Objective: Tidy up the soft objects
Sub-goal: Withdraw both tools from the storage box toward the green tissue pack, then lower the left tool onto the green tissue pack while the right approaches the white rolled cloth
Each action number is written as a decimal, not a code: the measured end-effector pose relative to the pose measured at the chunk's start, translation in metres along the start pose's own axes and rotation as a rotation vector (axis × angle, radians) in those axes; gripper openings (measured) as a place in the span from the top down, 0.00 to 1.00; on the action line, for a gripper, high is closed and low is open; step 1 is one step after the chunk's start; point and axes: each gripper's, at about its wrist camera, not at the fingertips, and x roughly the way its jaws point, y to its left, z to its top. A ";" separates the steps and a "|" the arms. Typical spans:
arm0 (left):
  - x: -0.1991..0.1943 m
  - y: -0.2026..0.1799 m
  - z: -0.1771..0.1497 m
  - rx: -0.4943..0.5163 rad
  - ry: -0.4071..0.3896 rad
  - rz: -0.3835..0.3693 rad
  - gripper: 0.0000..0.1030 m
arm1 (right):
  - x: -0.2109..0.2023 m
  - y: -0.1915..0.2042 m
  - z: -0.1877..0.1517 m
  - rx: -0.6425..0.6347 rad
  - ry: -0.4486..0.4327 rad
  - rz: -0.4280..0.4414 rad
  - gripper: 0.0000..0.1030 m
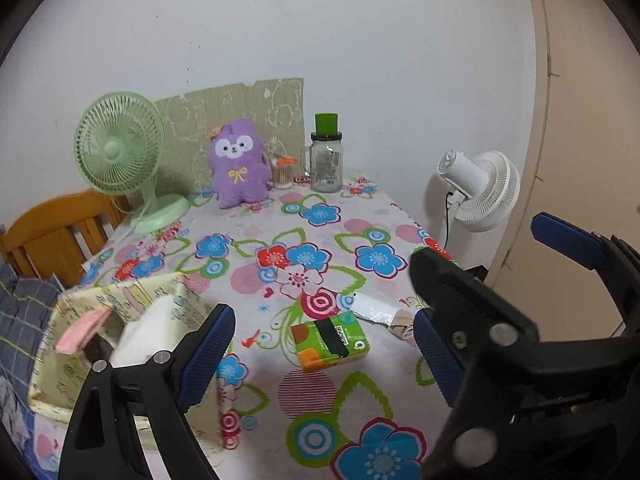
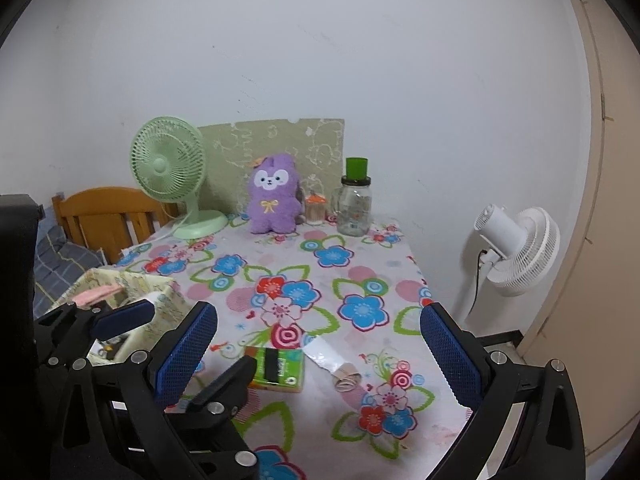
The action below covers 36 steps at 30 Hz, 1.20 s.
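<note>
A purple plush toy (image 1: 239, 164) sits upright at the back of the flowered table (image 1: 360, 220); it also shows in the right wrist view (image 2: 275, 196). A green tissue pack (image 1: 330, 340) lies near the front, also in the right wrist view (image 2: 280, 368). A silver-white packet (image 1: 376, 311) lies right of it, also in the right wrist view (image 2: 330, 358). A cloth basket (image 1: 76, 344) at the front left holds a pink item (image 1: 82, 330) and a white item (image 1: 148, 330). My left gripper (image 1: 322, 356) is open above the tissue pack. My right gripper (image 2: 318, 358) is open, just right of the left one.
A green desk fan (image 1: 120, 152) stands at the back left. A glass jar with a green lid (image 1: 326, 158) and a small cotton-swab jar (image 1: 282, 174) stand by the plush. A white fan (image 1: 480, 188) stands beyond the table's right edge. A wooden chair (image 1: 52, 232) is at left.
</note>
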 end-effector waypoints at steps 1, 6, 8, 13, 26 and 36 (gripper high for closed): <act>0.003 0.000 -0.001 -0.006 0.003 -0.004 0.11 | 0.004 -0.004 -0.002 0.004 0.004 -0.003 0.00; 0.023 0.001 -0.007 -0.042 0.021 -0.010 0.11 | 0.021 -0.016 -0.011 0.015 0.030 -0.009 0.01; 0.031 0.000 -0.011 -0.051 0.034 -0.013 0.13 | 0.029 -0.019 -0.016 0.019 0.046 -0.013 0.01; 0.052 -0.004 -0.018 -0.045 0.070 -0.024 0.13 | 0.046 -0.024 -0.026 0.027 0.082 -0.019 0.02; 0.095 -0.010 -0.029 -0.040 0.157 -0.035 0.13 | 0.092 -0.033 -0.044 0.044 0.187 -0.014 0.07; 0.128 -0.009 -0.035 -0.056 0.229 -0.015 0.13 | 0.129 -0.032 -0.053 0.034 0.278 0.025 0.19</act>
